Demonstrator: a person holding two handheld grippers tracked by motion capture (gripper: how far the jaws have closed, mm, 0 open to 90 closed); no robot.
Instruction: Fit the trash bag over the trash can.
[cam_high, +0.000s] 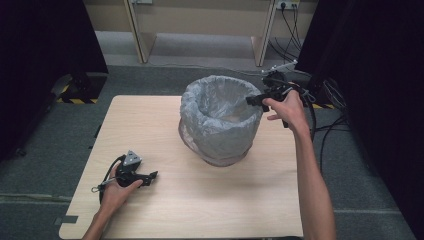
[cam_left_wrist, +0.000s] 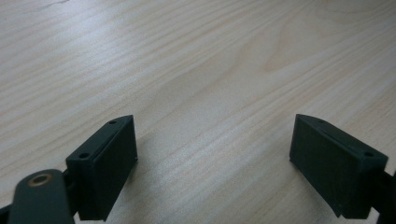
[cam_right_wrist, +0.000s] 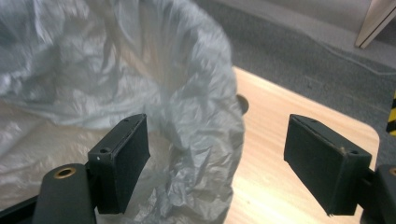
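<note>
On the table (cam_high: 165, 200), near its far edge, stands the bin (cam_high: 220, 122), lined with a grey bag (cam_right_wrist: 187, 107). I judge the step to be an approach to the bag's rim; next, one jaw must go inside it before closing. Right gripper (cam_right_wrist: 217, 168): jaws wide apart astride the rim, gripping nothing. Left gripper (cam_left_wrist: 215, 163): apart, empty, resting on the table.

Lab: black curtains (cam_high: 40, 60), floor cables (cam_high: 330, 125), hazard tape (cam_high: 75, 100).
</note>
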